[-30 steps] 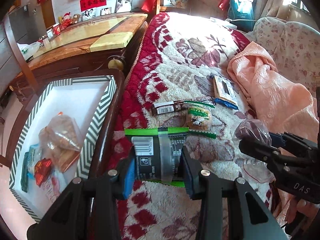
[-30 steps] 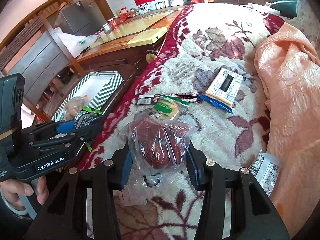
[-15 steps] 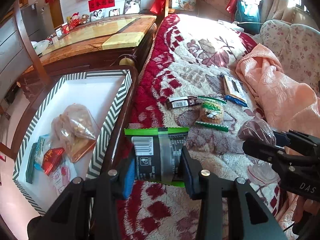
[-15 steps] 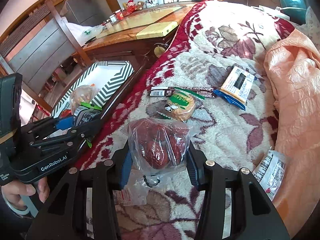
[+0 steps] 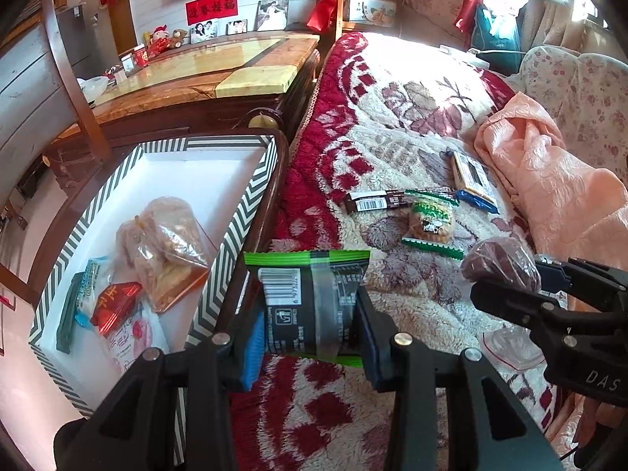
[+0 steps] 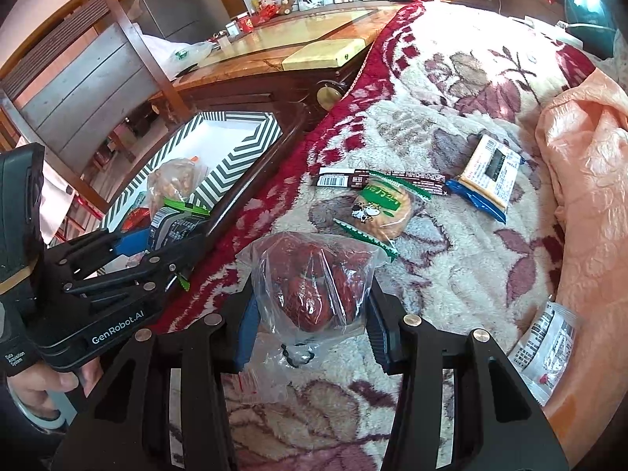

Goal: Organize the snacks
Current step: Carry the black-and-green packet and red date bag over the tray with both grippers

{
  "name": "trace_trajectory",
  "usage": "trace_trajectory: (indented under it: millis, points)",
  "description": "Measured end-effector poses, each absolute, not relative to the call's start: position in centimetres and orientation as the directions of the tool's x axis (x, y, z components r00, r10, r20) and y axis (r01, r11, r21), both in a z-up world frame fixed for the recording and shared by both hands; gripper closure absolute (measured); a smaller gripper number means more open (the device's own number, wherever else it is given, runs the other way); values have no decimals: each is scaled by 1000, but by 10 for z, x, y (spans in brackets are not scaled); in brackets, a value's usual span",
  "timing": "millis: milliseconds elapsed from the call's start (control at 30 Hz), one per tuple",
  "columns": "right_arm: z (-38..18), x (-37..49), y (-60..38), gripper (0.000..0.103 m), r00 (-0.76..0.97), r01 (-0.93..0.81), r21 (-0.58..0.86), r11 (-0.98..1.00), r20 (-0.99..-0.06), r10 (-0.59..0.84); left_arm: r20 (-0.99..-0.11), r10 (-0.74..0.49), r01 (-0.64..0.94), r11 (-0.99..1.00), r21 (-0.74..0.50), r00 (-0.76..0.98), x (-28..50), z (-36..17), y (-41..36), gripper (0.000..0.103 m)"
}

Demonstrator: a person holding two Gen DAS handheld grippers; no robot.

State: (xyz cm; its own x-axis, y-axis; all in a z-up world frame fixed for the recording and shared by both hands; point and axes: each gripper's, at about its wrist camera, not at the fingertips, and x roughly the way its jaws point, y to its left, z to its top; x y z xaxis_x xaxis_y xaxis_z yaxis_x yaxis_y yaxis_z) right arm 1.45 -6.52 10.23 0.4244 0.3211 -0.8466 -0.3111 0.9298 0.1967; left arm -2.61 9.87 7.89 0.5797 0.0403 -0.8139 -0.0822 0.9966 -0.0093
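Right now I am holding a dark snack packet (image 5: 310,308) clamped crosswise in the left tool (image 5: 308,331), hanging just right of the striped box (image 5: 235,227), while the right tool (image 6: 310,320), farther out over the bed (image 6: 451,267), is gripping a bag of red snacks (image 6: 314,290).

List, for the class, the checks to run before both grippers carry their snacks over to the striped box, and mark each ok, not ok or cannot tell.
1. Left gripper clamped on the black and green packet: ok, pads press both sides.
2. Right gripper clamped on the clear bag of red snacks: ok.
3. Free room in the striped box: ok, its far half shows bare white floor.
4. Clear bag sealed: cannot tell, its loose end hangs below the fingers.
5. Blanket cleared of snacks: not ok, the cookie packet, the brown bar and the blue-edged cracker pack lie there.
6. Grippers apart from each other: ok.
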Motion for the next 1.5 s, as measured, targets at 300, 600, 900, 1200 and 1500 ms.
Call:
trace_trajectory:
  millis: [300, 600, 900, 1200, 1500]
  points:
    - [101, 15, -58, 56, 423, -310, 193, 931, -849, 317, -812, 44, -99, 995, -17, 582, -29, 76, 106, 60]
    - [97, 17, -44, 56, 412, -324, 190, 927, -854, 319, -798, 80, -131, 991, 1, 597, -32, 77, 118, 60]
    - [96, 23, -21, 56, 397, -357, 193, 914, -854, 335, -789, 120, -184, 983, 9, 603, -34, 78, 140, 60]
    - [93, 26, 7, 57, 369, -410, 193, 891, -859, 356, -793, 143, -237, 971, -2, 592, -36, 75, 163, 60]
    - [92, 32, 36, 57, 339, -465, 194, 864, -862, 376, -807, 158, -288, 957, -16, 568, -38, 69, 186, 60]
